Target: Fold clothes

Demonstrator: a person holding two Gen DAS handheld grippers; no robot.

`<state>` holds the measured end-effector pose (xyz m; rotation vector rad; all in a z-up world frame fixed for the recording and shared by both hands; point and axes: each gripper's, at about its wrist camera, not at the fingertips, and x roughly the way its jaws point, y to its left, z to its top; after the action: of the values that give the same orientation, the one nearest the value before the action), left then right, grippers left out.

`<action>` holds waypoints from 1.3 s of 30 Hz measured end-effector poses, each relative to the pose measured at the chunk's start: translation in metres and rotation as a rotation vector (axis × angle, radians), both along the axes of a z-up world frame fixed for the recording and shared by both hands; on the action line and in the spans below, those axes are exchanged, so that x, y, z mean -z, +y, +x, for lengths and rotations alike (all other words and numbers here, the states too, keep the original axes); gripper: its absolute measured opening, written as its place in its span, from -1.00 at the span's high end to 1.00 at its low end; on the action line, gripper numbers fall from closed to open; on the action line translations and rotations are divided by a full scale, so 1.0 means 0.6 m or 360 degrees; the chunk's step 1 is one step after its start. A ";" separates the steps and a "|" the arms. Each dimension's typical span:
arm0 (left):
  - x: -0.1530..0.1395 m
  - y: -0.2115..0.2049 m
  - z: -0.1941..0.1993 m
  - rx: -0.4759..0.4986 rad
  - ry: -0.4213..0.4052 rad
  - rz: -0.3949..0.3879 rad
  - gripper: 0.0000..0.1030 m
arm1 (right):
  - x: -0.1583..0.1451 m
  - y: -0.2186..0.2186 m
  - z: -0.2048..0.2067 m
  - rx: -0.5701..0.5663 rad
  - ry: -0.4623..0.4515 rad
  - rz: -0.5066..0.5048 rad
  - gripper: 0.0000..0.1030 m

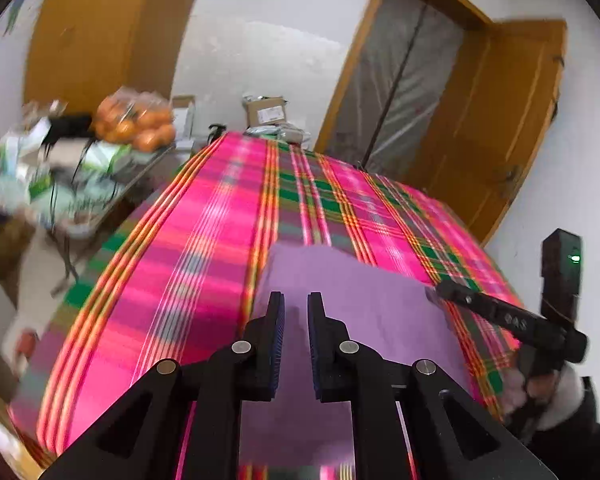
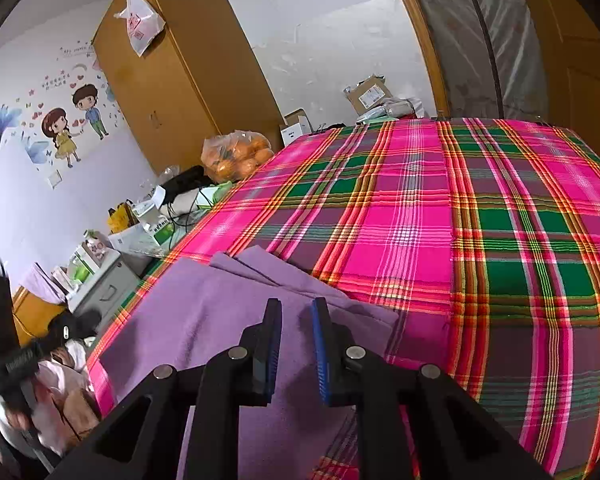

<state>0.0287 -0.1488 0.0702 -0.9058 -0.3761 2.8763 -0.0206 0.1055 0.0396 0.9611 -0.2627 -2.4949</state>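
A purple cloth lies folded in layers on the near side of a bed covered by a pink and green plaid sheet. My left gripper is shut on the purple cloth, with a ridge of it pinched in the narrow gap. My right gripper hovers over the cloth's near part, its jaws a little apart and open. In the left wrist view the right gripper has its tip at the cloth's right edge.
A cluttered side table with a bag of oranges stands along the bed's left side. Cartons sit past the bed's far end. A wooden wardrobe and an open door line the walls.
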 end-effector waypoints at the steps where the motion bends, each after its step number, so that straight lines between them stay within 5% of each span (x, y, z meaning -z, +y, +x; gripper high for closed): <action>1: -0.001 0.013 -0.019 0.0017 0.0013 -0.0063 0.77 | 0.002 0.003 -0.001 0.0014 -0.0005 0.0006 0.70; 7: 0.048 0.030 -0.127 -0.0013 -0.0137 -0.0244 0.77 | 0.022 0.011 -0.028 0.0089 -0.0066 0.0081 0.70; 11: 0.078 0.024 -0.142 -0.0020 -0.0194 -0.0219 0.77 | 0.043 0.006 -0.045 0.0104 -0.0132 0.0118 0.70; 39: 0.085 0.020 -0.140 -0.0025 -0.0213 -0.0149 0.77 | 0.057 -0.005 -0.071 0.0119 -0.0195 0.0246 0.62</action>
<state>-0.0554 -0.1369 0.0195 -1.1199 -0.2624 2.8773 -0.0629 0.1027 0.0054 1.1891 -0.1482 -2.5575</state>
